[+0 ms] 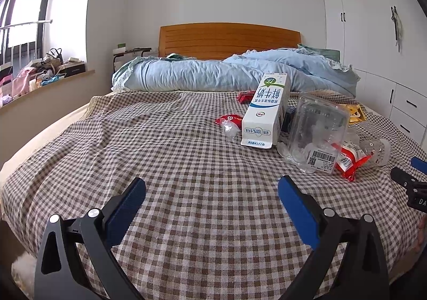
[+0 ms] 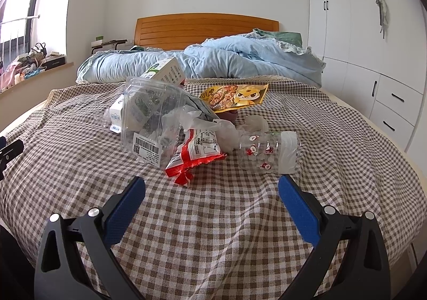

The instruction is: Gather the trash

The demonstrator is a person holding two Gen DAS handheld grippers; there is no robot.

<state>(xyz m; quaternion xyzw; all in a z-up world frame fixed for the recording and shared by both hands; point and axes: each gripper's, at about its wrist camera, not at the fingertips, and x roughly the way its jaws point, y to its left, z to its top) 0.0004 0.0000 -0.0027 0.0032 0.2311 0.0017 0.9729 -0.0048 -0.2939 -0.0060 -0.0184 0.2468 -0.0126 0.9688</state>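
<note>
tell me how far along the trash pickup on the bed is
Nothing looks collected yet, and no bag or bin is in view. Both the left gripper and the right gripper are open and empty above the checked bedsheet. Left to pick up: the milk carton, clear plastic box, red snack wrapper, yellow snack bag and clear bottle.

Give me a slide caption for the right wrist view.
Open right gripper hovers over a checkered bedspread, facing a red snack wrapper and clear bottle.
</note>
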